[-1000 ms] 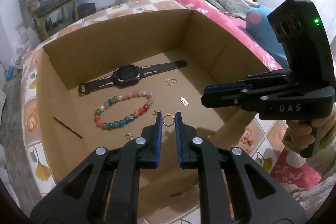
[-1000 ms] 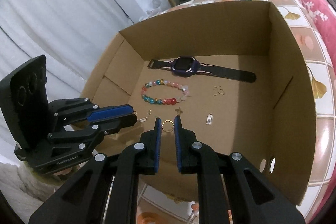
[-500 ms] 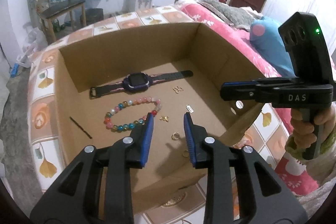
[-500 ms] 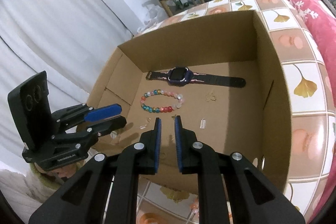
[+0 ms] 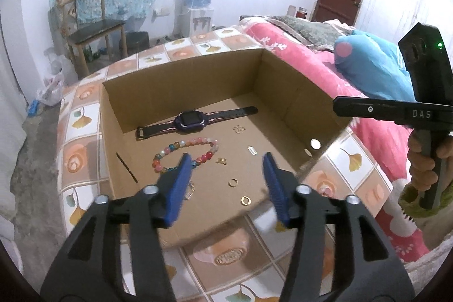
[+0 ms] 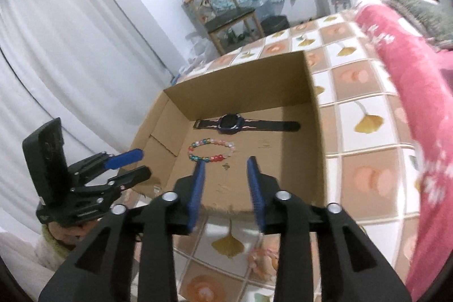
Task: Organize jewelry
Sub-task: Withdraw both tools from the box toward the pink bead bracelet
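Observation:
An open cardboard box sits on a tiled cloth. On its floor lie a dark smartwatch, a coloured bead bracelet, two gold rings, a small silver charm and gold earrings. My left gripper hangs above the box's near edge, its jaws opening with nothing between them. My right gripper is raised over the near wall, jaws also opening and empty. Each gripper shows in the other's view: the right gripper, the left gripper.
A pink bedspread and a blue pillow lie right of the box. A wooden chair and a water dispenser stand by the far wall. White curtains hang on the left in the right wrist view.
Both grippers pulled back and up out of the box and their jaws spread apart. The gold rings that lay at the fingertips now rest on the box floor.

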The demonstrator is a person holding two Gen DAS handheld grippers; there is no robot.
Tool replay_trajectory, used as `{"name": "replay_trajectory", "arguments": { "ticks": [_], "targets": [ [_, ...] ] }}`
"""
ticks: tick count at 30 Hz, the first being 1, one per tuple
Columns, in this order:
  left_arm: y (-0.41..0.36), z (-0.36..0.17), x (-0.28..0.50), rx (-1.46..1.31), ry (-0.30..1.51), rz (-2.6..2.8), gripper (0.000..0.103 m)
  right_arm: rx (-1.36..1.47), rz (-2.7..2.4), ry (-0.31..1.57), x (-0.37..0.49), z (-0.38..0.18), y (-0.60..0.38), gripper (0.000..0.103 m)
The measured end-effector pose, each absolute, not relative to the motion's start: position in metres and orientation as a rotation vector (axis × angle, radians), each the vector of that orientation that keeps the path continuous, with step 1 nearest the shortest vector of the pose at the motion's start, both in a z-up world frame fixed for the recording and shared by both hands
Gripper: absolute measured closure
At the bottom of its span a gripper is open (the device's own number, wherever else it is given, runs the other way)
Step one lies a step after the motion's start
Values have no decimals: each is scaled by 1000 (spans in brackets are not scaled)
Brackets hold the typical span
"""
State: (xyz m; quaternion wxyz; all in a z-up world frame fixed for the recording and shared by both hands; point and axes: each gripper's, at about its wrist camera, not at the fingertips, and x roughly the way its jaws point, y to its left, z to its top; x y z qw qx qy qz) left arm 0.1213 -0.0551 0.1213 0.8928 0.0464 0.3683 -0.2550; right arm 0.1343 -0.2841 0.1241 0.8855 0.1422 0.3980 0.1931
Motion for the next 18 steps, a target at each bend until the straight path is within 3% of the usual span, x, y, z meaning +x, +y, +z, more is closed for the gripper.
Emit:
{"name": "replay_trajectory", "arguments": {
  "ticks": [2, 5, 18],
  "targets": [
    [-58, 124, 110, 113, 752, -546, 32, 289, 378, 816, 119, 124, -290, 60],
    [-66, 126, 89, 145, 742, -594, 23, 290, 348, 832, 101, 118, -299, 60],
    [-109, 100, 43, 282, 869, -696, 14, 148, 322, 991, 66, 63, -278, 60]
  ]
}}
